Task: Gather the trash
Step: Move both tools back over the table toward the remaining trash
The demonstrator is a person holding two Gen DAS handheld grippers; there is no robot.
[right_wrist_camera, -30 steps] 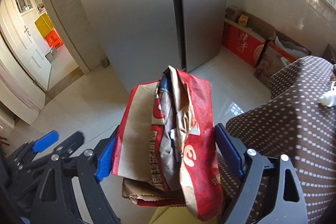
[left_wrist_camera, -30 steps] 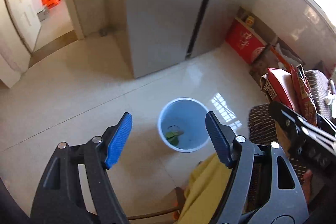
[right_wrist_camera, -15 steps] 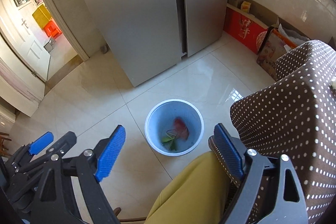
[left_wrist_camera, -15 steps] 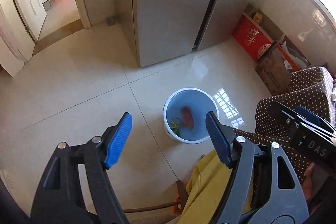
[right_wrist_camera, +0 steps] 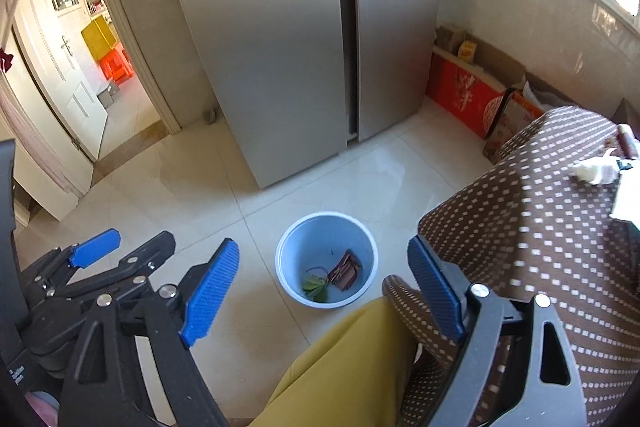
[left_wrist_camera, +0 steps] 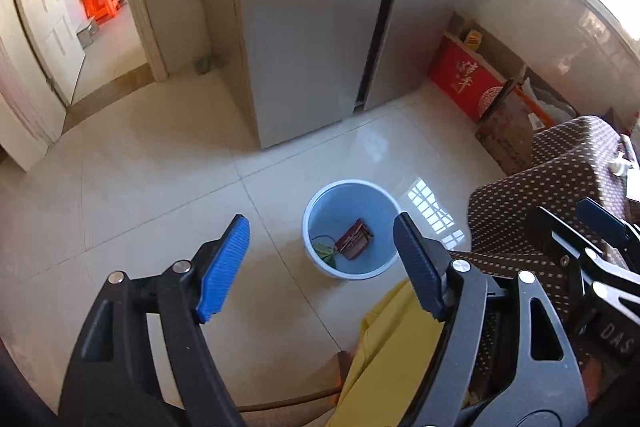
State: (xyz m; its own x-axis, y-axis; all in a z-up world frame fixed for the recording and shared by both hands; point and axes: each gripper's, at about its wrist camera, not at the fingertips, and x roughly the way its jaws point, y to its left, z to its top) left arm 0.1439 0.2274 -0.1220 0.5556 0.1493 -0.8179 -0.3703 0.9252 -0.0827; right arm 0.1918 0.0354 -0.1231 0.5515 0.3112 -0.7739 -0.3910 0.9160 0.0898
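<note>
Two tongs, both empty. Left gripper (left_wrist_camera: 322,267): jaws wide and opening, nothing between them. Right gripper (right_wrist_camera: 324,291): jaws wide apart, nothing held. Pale blue bin (right_wrist_camera: 285,277) on the tiled floor, below and ahead of both. Inside it: crumpled red wrapper (right_wrist_camera: 344,273) and green leaf scraps (right_wrist_camera: 315,286). Brown dotted cloth (right_wrist_camera: 540,227) beside the right gripper's right finger.

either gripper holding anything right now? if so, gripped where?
Nothing held. Left gripper and right gripper are both open; the red wrapper lies in the bin.
</note>
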